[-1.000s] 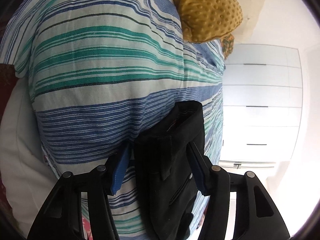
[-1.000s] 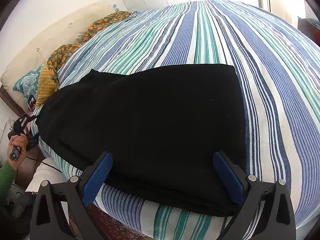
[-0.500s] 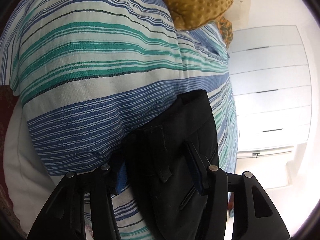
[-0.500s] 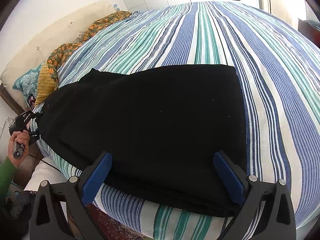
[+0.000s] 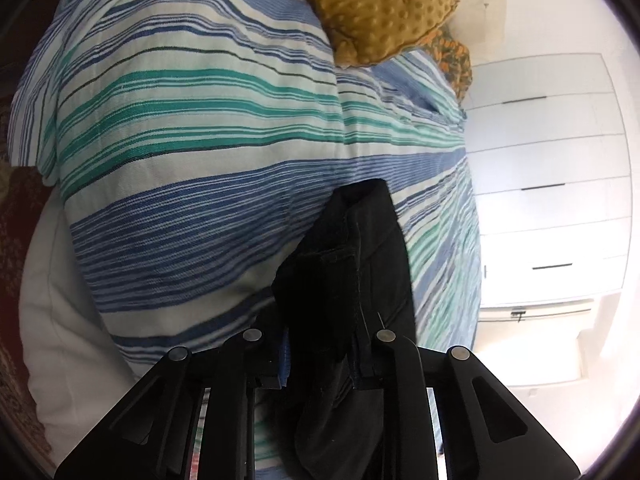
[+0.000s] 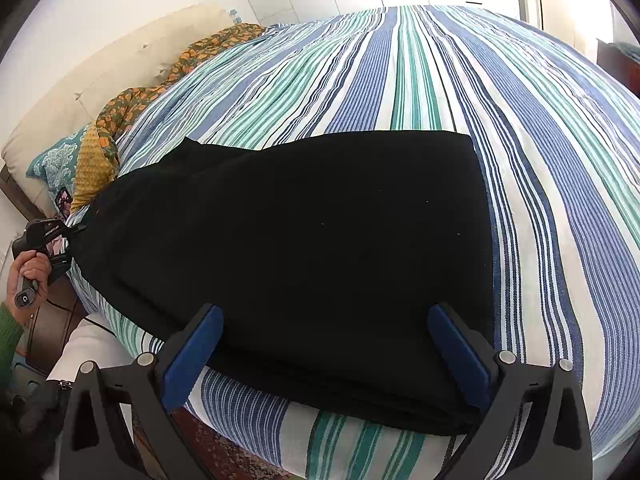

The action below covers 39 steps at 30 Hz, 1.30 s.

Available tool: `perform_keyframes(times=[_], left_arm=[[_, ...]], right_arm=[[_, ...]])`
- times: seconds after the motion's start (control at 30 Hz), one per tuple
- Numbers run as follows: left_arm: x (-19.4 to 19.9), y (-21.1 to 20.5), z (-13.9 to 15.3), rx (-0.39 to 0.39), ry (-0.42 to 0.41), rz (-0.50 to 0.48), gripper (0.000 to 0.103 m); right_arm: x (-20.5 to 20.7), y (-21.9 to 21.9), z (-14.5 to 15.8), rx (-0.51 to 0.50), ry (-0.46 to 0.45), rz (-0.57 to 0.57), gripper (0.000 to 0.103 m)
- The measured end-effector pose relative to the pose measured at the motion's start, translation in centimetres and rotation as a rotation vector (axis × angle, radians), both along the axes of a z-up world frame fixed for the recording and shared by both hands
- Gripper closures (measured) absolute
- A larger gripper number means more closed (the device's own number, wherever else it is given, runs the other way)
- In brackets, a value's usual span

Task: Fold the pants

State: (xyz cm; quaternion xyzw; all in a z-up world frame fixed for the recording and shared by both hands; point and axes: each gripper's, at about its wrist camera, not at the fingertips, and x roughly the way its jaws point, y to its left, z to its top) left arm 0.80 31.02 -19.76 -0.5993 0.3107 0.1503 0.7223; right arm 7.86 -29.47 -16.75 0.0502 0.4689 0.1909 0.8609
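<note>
One pants edge apparently inside left hand-held gripper, bedspread beyond.

Left gripper: black angular linkage arms joined by round silver pivot pins, with blue pads lining the fingers. Right gripper: the same black frame, silver pins and long blue pads. Left hand: a green sleeve at the wrist; black handle with a grey round button.

Blue pads of left gripper mostly buried in bunched black pants, pants' lower end cut off by bottom edge, green sleeve cropped at left edge, small picture card too small to read.
</note>
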Motion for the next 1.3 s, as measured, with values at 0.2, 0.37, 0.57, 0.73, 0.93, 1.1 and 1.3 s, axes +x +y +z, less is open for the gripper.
perform_keyframes(times=[0.2,0.37,0.57,0.73,0.93,1.1,1.3], left_arm=[[0.5,-2.9,6.2,0.116,-0.076,-0.073,0.084],[1.3,-7.5,11.6,0.266,-0.145,-0.202,0.084],[3.3,-15.3,16.3,0.408,-0.201,-0.391,0.084],[4.7,-24.5,19.1,0.526,-0.252,-0.604,0.084],[6.9,-38.3,18.0,0.660,-0.265,-0.913,0.084],[8.3,-50.2,10.0,0.821,-0.125,-1.224,0.074],[3.9,-52.8,9.8,1.053,-0.129,-1.334,0.050]], right_arm=[[-0.1,-0.1,0.0,0.004,-0.006,0.000,0.001],[-0.3,-0.1,0.1,0.006,-0.008,0.001,0.001],[-0.3,0.0,0.4,0.001,-0.005,0.007,0.001],[-0.3,-1.9,3.6,0.112,-0.014,-0.050,0.001],[-2.6,-9.9,8.6,0.243,-0.167,-0.289,0.001],[-3.7,-15.6,7.2,0.212,-0.150,-0.456,0.001],[-3.5,-18.1,6.7,0.327,-0.131,-0.528,0.001]])
